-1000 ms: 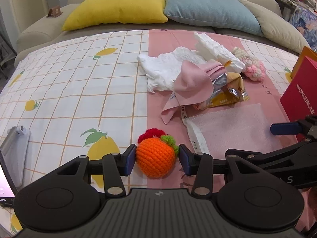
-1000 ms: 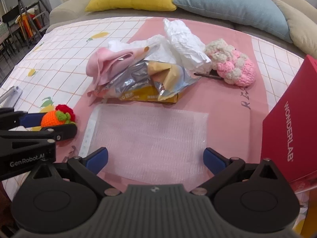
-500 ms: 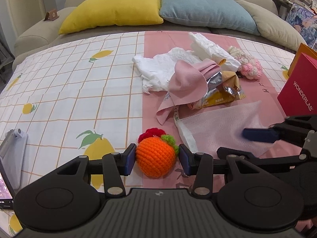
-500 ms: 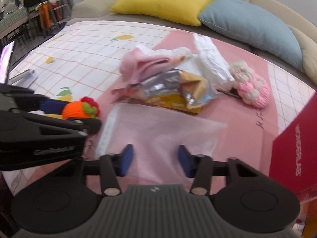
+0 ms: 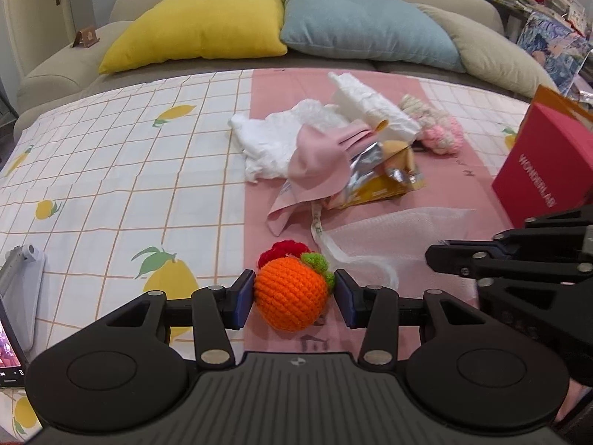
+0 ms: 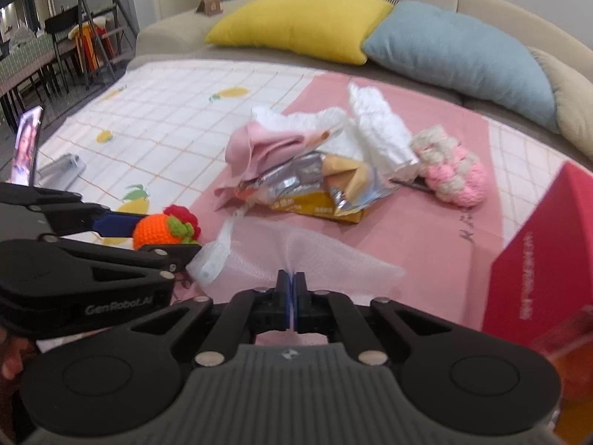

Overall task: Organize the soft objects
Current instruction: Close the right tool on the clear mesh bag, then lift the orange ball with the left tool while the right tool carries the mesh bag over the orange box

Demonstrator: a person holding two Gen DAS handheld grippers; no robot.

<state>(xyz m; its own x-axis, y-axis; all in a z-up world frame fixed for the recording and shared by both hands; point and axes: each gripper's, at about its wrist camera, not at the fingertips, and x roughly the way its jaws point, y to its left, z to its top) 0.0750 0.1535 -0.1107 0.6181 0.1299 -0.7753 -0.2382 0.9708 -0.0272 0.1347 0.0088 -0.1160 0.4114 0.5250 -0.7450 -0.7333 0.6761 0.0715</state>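
Observation:
An orange crocheted ball (image 5: 291,298) with a green and red tuft sits between the pads of my left gripper (image 5: 292,296), which is shut on it just above the pink strip of the cloth. From the right wrist view the ball (image 6: 155,231) and left gripper (image 6: 159,235) show at the left. A translucent white mesh bag (image 6: 333,259) lies on the pink strip. My right gripper (image 6: 292,283) is shut on its near edge, and the fabric puckers up to the jaws. In the left wrist view the bag (image 5: 393,230) rises toward the right gripper (image 5: 433,259).
Behind the bag is a heap: a pink cloth (image 5: 318,163), white cloths (image 5: 281,137), a foil snack wrapper (image 6: 315,185) and a pink-and-cream crochet piece (image 6: 452,170). A red box (image 5: 545,170) stands at the right and a phone on a stand (image 6: 26,148) at the left. Cushions (image 5: 207,26) line the sofa.
My right gripper went from wide open over the mesh bag to shut on its near edge and lifted it a little. The left gripper kept still with the ball.

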